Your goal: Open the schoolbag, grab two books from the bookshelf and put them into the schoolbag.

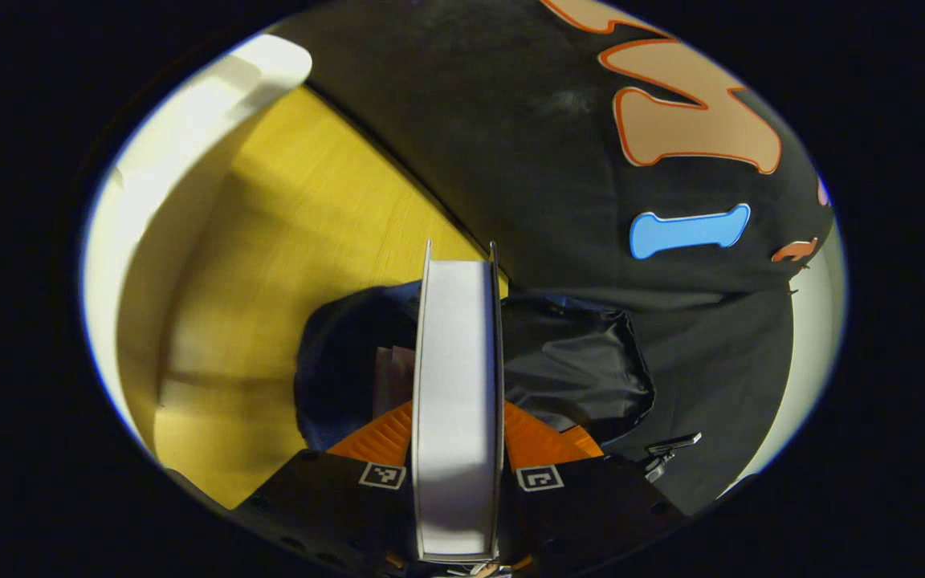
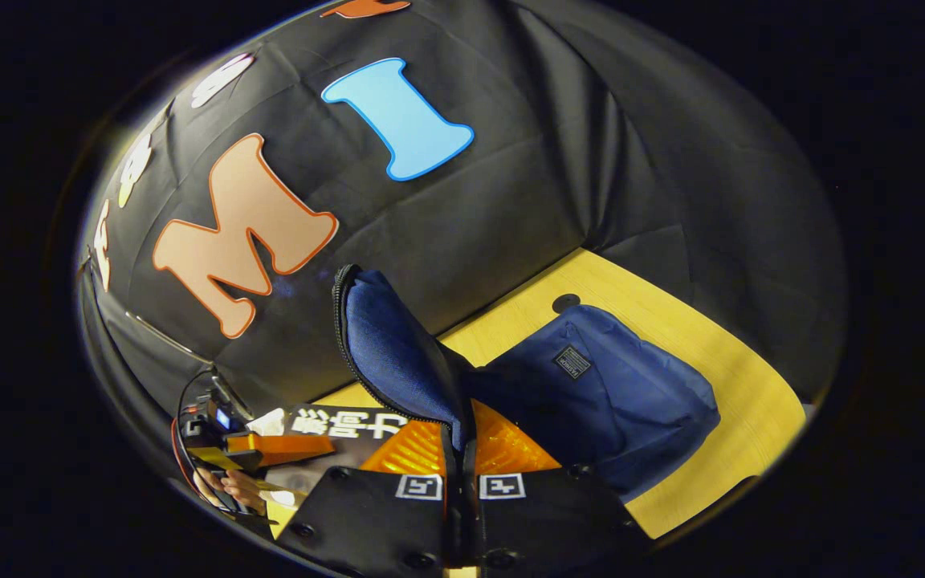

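Left gripper view first: my left hand-held gripper (image 1: 458, 449) is clamped on a thick white-paged book with thin grey covers (image 1: 458, 385), one finger pressing each cover. The page edge faces the camera and the book's long axis runs straight away from me along the fingers, far end sitting over the dark opening of the navy blue fabric schoolbag (image 1: 567, 365). I can see some pale paper down inside the bag, just left of the book. The bag lies on the yellow wooden counter (image 1: 286, 265), up against the black cloth wall (image 1: 511, 120). A white curved panel (image 1: 189, 144) runs along the counter's far left edge.

Right gripper view: my right hand-held gripper (image 2: 460, 457) is closed down tight on the schoolbag's zippered blue flap (image 2: 394, 345), fingers nearly together with just the fabric between them. The flap stands up and leans left, zipper teeth running along its outer edge. The schoolbag body (image 2: 607, 393) lies flat on the counter (image 2: 743, 417) to the right, long axis heading away toward the far right, small label patch facing up. Low left I can see the other gripper and a person's hand (image 2: 230, 486) holding it, with the dark printed cover of the book (image 2: 342, 425) lying near the flap's base.
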Tool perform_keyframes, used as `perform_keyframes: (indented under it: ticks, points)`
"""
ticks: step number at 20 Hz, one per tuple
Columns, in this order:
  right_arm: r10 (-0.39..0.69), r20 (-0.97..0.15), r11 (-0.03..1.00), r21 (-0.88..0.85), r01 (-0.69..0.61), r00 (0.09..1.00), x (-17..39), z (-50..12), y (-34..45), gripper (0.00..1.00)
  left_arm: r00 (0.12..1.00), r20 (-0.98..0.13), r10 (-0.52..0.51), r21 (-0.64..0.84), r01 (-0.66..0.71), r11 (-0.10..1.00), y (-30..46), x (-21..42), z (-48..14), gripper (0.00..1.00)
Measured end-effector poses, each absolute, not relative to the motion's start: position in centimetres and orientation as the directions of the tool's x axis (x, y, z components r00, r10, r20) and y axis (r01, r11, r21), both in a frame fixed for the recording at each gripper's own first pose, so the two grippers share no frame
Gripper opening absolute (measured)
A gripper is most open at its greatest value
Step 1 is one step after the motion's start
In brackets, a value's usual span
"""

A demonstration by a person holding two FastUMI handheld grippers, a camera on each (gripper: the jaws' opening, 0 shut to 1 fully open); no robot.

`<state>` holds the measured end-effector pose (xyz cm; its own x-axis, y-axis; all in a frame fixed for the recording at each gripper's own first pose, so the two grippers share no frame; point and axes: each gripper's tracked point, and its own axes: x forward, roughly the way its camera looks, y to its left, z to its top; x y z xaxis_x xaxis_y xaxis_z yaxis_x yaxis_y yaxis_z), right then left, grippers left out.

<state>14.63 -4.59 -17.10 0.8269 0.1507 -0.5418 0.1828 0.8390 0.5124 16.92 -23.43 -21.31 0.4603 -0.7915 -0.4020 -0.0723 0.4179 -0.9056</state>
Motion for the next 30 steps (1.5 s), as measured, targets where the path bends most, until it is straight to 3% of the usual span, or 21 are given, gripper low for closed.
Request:
perform_keyframes:
  ticks: [9,15,18,21,25,30]
  points:
    - [0.174,-0.525,0.847,0.512,0.145,0.833,14.2,-16.6,-4.7,0.03,0.475,-0.382,-0.793,-0.917,-0.087,0.39,-30.6,17.4,-23.3,0.34]
    - [0.211,-0.514,0.867,0.491,0.084,0.831,14.0,-16.2,-3.3,0.03,0.513,-0.323,-0.795,-0.945,-0.126,0.302,-33.2,17.9,-24.7,0.37]
    - [0.24,-0.512,0.867,0.495,0.055,0.825,14.0,-16.2,-2.2,0.03,0.51,-0.31,-0.802,-0.951,-0.15,0.272,-34.0,17.6,-25.4,0.34]
    - [0.256,-0.513,0.873,0.487,0.033,0.819,13.6,-16.5,-1.3,0.03,0.476,-0.31,-0.823,-0.951,-0.163,0.264,-36.2,17.0,-26.8,0.37]
    - [0.254,-0.514,0.875,0.483,0.031,0.819,13.7,-16.5,-1.6,0.03,0.494,-0.281,-0.823,-0.957,-0.213,0.199,-36.9,17.4,-27.4,0.36]
    - [0.248,-0.523,0.871,0.489,0.048,0.815,13.6,-16.9,-2.0,0.03,0.478,-0.331,-0.814,-0.934,-0.292,0.208,-37.0,17.4,-29.7,0.39]
